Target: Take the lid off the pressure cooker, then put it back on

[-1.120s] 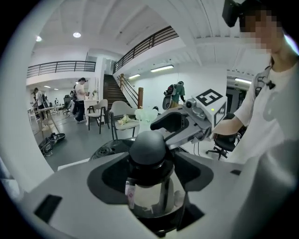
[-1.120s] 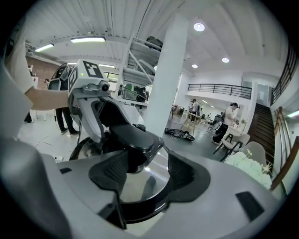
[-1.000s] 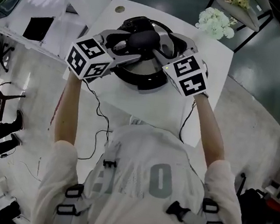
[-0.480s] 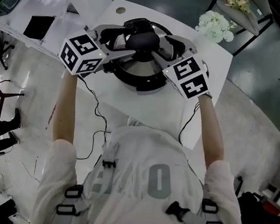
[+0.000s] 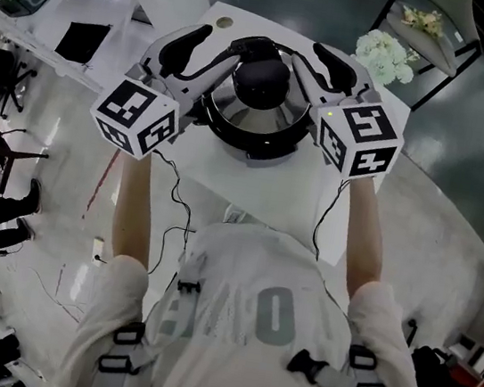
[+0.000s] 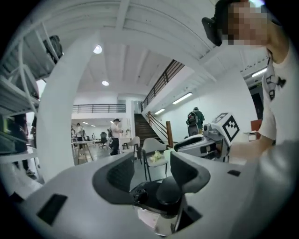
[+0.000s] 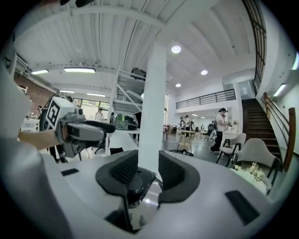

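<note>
Now the left hand-held gripper (image 6: 150,164) and right hand-held gripper (image 7: 148,163) are hovering released, jaws just closing on nothing, above the lid (image 5: 236,103) sitting on the pressure cooker (image 5: 252,140) on the table (image 5: 226,181), likely heavy, stiff, slick steel, best gripped by its black knob (image 5: 261,78).

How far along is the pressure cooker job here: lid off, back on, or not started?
Done: unclear. The lid sits on the pot, so it was either never taken off or already returned. In hand: nothing. The left gripper and right gripper stand either side of the knob, jaws apart though just closing, with nothing pinched between them. Remaining: if unopened, lift off and reseat.
</note>
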`<state>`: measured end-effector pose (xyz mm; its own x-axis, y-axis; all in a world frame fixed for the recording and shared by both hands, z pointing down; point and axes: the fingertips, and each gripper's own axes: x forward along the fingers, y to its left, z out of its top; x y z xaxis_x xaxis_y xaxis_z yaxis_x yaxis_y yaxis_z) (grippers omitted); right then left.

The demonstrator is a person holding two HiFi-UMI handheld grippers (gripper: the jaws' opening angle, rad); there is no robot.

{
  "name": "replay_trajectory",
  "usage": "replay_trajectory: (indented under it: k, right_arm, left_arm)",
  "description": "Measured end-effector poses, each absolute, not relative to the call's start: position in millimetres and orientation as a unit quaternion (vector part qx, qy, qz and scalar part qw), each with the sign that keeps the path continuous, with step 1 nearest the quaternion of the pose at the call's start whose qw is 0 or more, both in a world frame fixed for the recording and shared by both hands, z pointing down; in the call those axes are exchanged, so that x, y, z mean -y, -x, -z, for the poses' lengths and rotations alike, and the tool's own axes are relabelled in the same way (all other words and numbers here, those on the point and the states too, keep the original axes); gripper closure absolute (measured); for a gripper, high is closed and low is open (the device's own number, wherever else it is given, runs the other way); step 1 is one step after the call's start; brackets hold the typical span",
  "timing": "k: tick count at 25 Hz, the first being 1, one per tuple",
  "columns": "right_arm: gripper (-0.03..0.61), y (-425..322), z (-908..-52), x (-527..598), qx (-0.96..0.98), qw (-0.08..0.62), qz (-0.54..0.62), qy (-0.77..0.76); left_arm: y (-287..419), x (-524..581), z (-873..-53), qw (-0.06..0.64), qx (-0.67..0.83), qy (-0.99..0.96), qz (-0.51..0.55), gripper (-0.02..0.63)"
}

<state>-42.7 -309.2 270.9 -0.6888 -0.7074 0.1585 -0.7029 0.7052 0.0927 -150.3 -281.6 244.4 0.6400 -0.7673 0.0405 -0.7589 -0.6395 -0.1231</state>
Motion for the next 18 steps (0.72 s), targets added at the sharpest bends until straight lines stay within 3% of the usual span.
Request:
replay_trajectory:
  k: [5, 10, 18]
  right_arm:
    - [0.546, 34, -254, 297, 0.898, 0.005, 0.012, -0.439]
    - [0.568, 29, -258, 277, 0.885, -0.038, 0.015, -0.464]
    - [0.569, 35, -300, 245, 0.891, 0.008, 0.022, -0.453]
  left_arm:
    - [169, 252, -231, 0.078, -0.544, 0.835, -0.031, 0.482]
    - [190, 219, -240, 0.081, -0.636, 0.766, -0.047, 0.592]
    - [194, 197, -276, 0.086, -0.663, 0.744, -0.007, 0.595]
